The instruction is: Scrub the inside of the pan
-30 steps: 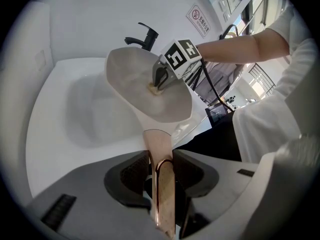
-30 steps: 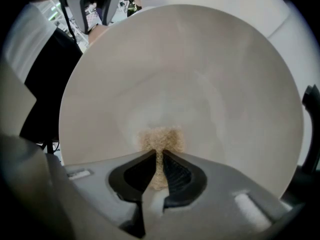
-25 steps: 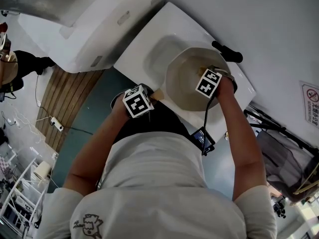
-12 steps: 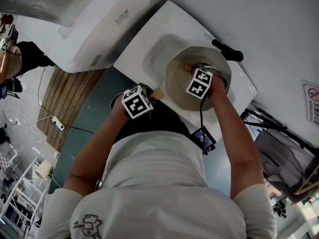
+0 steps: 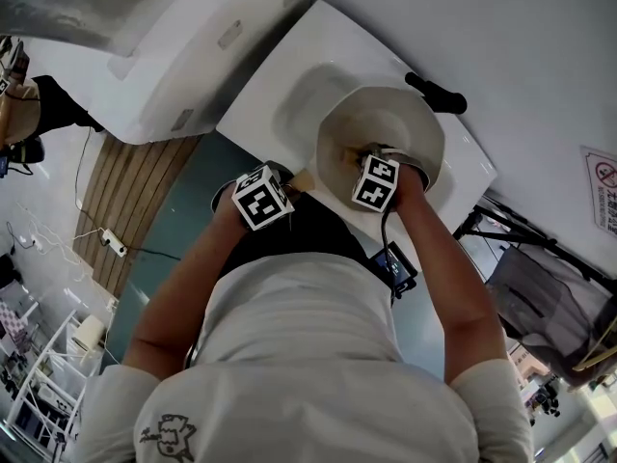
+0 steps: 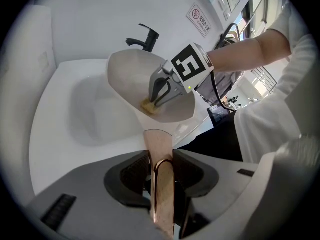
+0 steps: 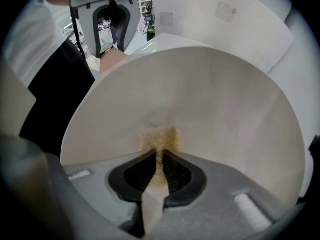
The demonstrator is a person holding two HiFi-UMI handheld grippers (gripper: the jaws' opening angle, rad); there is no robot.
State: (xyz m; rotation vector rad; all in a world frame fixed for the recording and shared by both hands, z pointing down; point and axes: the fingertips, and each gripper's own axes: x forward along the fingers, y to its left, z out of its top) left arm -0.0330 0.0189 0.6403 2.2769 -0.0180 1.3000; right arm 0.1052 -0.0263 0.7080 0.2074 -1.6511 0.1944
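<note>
**Scrubbing step in hand.** The pan (image 5: 395, 114) lay tilted in the sink (image 5: 280, 75), close to its front edge, with its mouth turned up toward the person. Its long axis ran from the handle (image 6: 159, 149), which pointed at the front edge, back toward the tap (image 5: 436, 95). The left gripper (image 6: 160, 171) was clamped on the handle. The right gripper (image 7: 160, 159) pinched a sponge (image 7: 159, 138) against the inside wall. The next move probably called for a firm stroke across the unscrubbed wall, with the handle held steady.
</note>
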